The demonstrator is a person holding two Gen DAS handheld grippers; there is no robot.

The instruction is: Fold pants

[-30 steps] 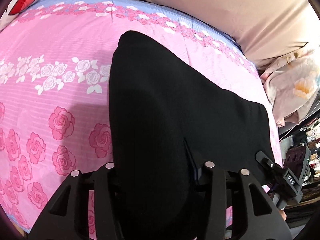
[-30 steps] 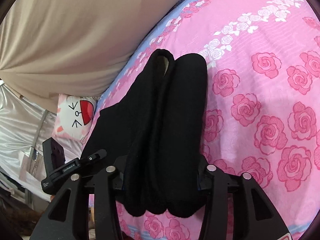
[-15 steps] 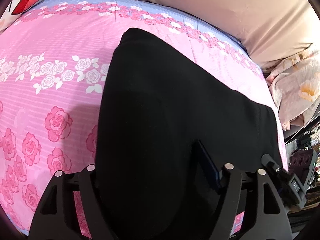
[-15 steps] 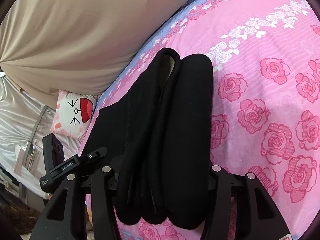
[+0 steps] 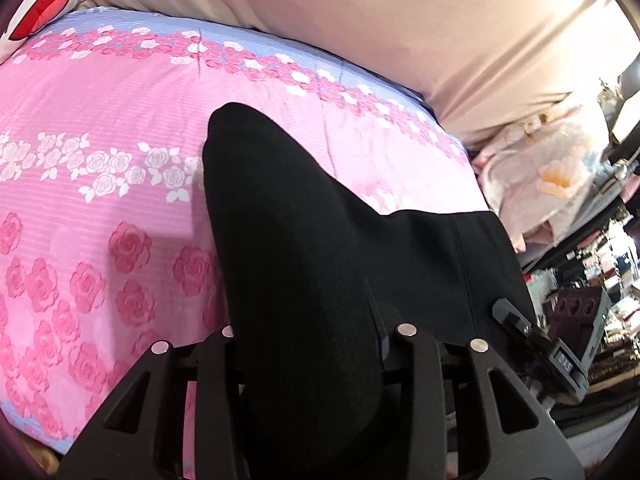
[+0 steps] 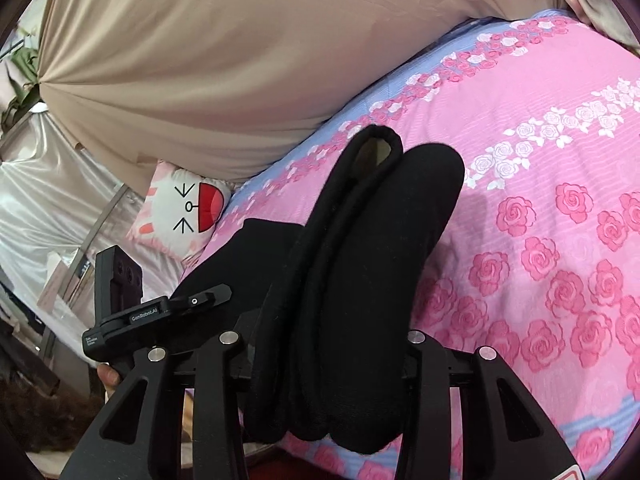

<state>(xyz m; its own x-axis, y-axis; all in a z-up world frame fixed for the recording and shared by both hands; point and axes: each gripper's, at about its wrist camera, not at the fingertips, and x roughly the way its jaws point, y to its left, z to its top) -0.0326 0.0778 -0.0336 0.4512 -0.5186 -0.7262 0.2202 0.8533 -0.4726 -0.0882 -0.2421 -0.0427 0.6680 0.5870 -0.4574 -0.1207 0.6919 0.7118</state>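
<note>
the black pants (image 5: pixel 320 240) lie folded on the pink rose-print bedsheet (image 5: pixel 100 160). the left hand-held gripper (image 5: pixel 316 344) and the right hand-held gripper (image 6: pixel 320 344) each clamp a folded edge. the fabric hides the fingertips. a beige curtain (image 6: pixel 200 60) and a cat-face pillow (image 6: pixel 184 208) border the bed.

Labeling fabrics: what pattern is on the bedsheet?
Pink bedsheet with pink and white roses, blue border; clearest in the right wrist view.

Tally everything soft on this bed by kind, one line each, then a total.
Black pants: 1
Pink rose bedsheet: 1
Beige bedding roll: 1
Cartoon-face cushion: 1
Pale floral bedding: 1
Total: 5
</note>
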